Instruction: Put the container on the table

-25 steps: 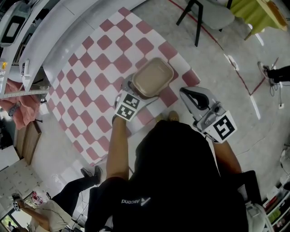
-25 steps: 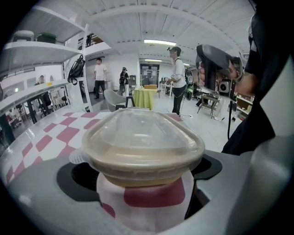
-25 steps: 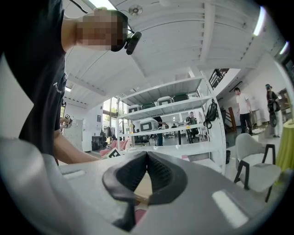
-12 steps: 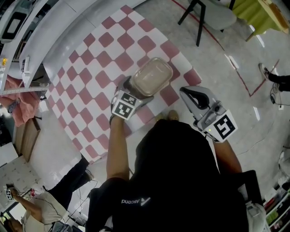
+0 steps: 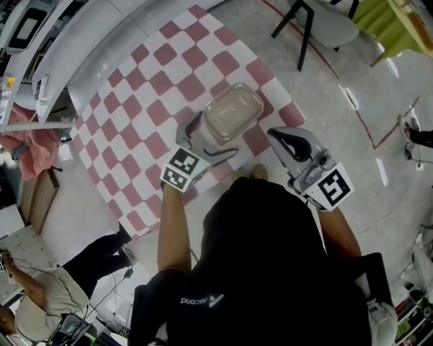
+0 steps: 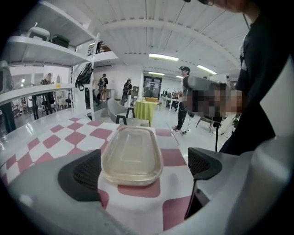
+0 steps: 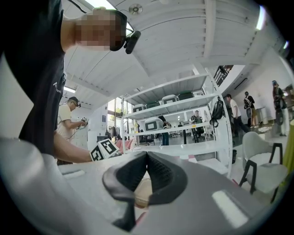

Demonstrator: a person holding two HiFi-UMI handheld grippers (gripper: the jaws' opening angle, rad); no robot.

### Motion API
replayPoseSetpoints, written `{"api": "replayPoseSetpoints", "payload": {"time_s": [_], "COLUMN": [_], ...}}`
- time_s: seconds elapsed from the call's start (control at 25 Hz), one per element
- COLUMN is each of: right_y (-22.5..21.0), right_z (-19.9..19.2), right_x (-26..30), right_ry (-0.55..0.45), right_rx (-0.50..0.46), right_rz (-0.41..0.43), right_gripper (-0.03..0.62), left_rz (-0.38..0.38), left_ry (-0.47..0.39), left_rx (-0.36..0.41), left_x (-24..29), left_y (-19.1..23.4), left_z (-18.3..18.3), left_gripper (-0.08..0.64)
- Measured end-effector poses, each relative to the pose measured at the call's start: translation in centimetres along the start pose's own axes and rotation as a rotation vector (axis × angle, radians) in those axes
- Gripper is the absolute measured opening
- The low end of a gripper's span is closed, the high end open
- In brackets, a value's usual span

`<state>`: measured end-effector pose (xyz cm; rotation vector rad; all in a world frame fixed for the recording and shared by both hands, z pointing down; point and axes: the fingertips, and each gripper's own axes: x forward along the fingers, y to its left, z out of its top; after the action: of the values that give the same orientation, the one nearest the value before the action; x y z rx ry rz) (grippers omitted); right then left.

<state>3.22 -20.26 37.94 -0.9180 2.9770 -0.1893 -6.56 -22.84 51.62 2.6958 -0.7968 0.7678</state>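
Head view: a clear lidded container [image 5: 232, 113] lies on the red-and-white checked table [image 5: 145, 101], close to the table's near edge and ahead of the person's left forearm.
Container: rectangular with rounded corners, lid on, flat and upright; in the left gripper view it [image 6: 132, 155] sits on the checked top, partly over a red square.
Left tongs [image 5: 215, 138]: open wide around the container's near end. In the left gripper view [image 6: 144, 167] the left pad [image 6: 87, 170] stands just beside the container's wall, and I cannot tell whether it touches. The right pad [image 6: 205, 163] stands clear of the container, with table showing between.
Right tongs [image 5: 283, 140]: to the right of the container and apart from it. In the right gripper view [image 7: 146, 158] the two dark pads meet, closed on nothing, and a slice of the container shows beyond them.
Chair [image 5: 318, 20]: on the floor beyond the container, off the table's far right corner.
Shelves [image 7: 183, 108]: white racks behind the container in the right gripper view.
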Motion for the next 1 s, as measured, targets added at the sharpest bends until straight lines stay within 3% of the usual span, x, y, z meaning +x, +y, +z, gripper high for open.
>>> {"api": "replayPoseSetpoints", "payload": {"time_s": [0.28,0.36,0.48,0.56,0.68,0.8,1.0], "right_y": [0.9,1.1,1.6,2.1,2.9,4.1,5.9], "right_z": [0.9,1.3,2.0,2.4,2.6,3.1,3.4], "right_x": [0.4,0.3,0.2,0.1,-0.1,0.1,0.3], "right_ry": [-0.031,-0.043,-0.060,-0.072,-0.085,-0.099,-0.105], "right_rx": [0.008,0.007,0.002,-0.007,-0.039,-0.036,-0.045], "right_rz": [0.003,0.005,0.008,0.013,0.025,0.034,0.042], "right_gripper": [0.003,0.003,0.003,0.003,0.003,0.003,0.003], "left_rz": [-0.014,-0.012,0.020,0.059,0.127,0.168,0.195], "left_ry": [-0.320,-0.392,-0.491,-0.548,-0.604,-0.641,-0.688], "left_rx": [0.078,0.088,0.061,0.038,0.013,-0.014,-0.021], "left_x": [-3.4,-4.5,-6.0,-7.0,-7.9,-8.7,-9.8], "left_y": [-3.5,-4.5,-5.4,-5.8,-6.1,-6.5,-7.7], "left_z": [7.3,9.2,11.3,12.2,12.6,12.9,13.1], "left_gripper": [0.577,0.546,0.397,0.233,0.075,0.011,0.011]}}
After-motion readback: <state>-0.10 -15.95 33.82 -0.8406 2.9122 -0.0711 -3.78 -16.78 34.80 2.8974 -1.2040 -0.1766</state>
